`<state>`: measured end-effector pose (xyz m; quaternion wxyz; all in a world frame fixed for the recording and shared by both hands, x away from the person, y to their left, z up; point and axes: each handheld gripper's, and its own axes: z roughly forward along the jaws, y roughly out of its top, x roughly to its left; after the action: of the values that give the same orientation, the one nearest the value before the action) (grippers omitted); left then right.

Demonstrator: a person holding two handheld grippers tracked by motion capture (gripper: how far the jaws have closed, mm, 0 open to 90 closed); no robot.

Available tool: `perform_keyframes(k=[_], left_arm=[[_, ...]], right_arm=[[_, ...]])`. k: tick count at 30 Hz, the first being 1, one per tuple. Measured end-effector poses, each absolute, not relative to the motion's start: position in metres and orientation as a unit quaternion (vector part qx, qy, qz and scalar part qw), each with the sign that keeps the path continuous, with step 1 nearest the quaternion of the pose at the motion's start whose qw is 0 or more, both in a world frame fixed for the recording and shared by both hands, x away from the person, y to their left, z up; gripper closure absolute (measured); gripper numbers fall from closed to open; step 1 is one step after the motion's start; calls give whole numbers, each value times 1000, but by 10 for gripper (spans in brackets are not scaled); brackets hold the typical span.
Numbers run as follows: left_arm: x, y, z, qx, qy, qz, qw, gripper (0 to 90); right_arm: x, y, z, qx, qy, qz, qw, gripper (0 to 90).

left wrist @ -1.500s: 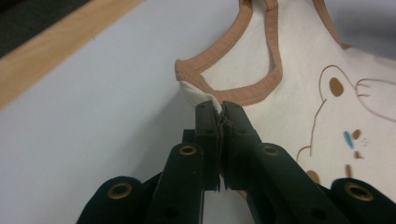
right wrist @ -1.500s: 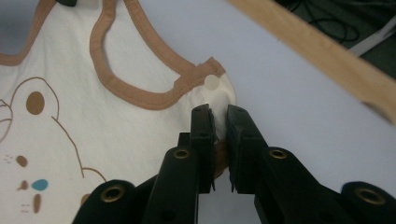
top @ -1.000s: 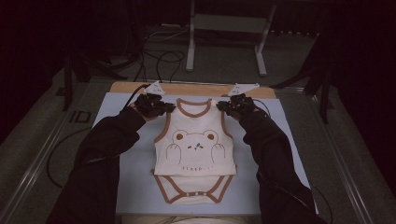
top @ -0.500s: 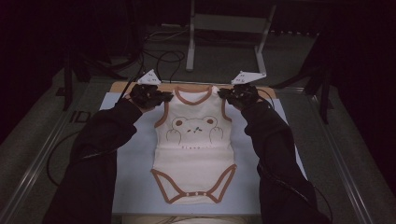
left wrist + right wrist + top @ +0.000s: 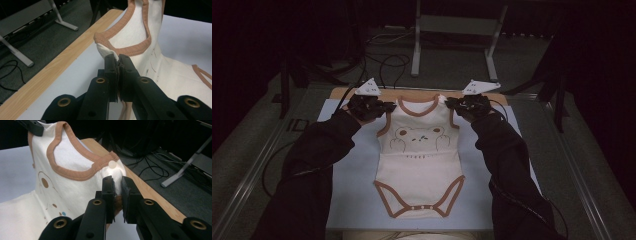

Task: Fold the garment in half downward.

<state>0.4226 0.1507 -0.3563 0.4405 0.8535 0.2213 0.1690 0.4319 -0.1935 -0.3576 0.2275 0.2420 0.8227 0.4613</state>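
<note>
Over the blue mat (image 5: 352, 190), both grippers (image 5: 384, 107) (image 5: 451, 103) pinch the bodysuit's (image 5: 419, 165) shoulders, top lifted; hem still resting, folding seemingly not begun.

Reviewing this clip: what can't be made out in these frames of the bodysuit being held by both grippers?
- High view: the left gripper and right gripper tips are too dark and small to read the grip.
- Left gripper view: the bodysuit is cut off by the top and right edges.
- Right gripper view: the shoulder fabric behind the jaws is hidden.
- High view: the small print under the bear is too small to read.
</note>
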Motion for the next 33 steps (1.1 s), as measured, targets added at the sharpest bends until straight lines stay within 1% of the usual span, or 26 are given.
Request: perform_keyframes(k=[15, 25, 33], left_arm=[[397, 154, -361, 853, 207, 163, 451, 875], [376, 148, -371, 865, 194, 156, 434, 875], [360, 147, -375, 867, 189, 155, 435, 875]], right_arm=[[399, -196, -365, 218, 825, 471, 225, 824], [376, -200, -375, 212, 826, 474, 220, 824], [356, -202, -383, 203, 828, 478, 213, 824]])
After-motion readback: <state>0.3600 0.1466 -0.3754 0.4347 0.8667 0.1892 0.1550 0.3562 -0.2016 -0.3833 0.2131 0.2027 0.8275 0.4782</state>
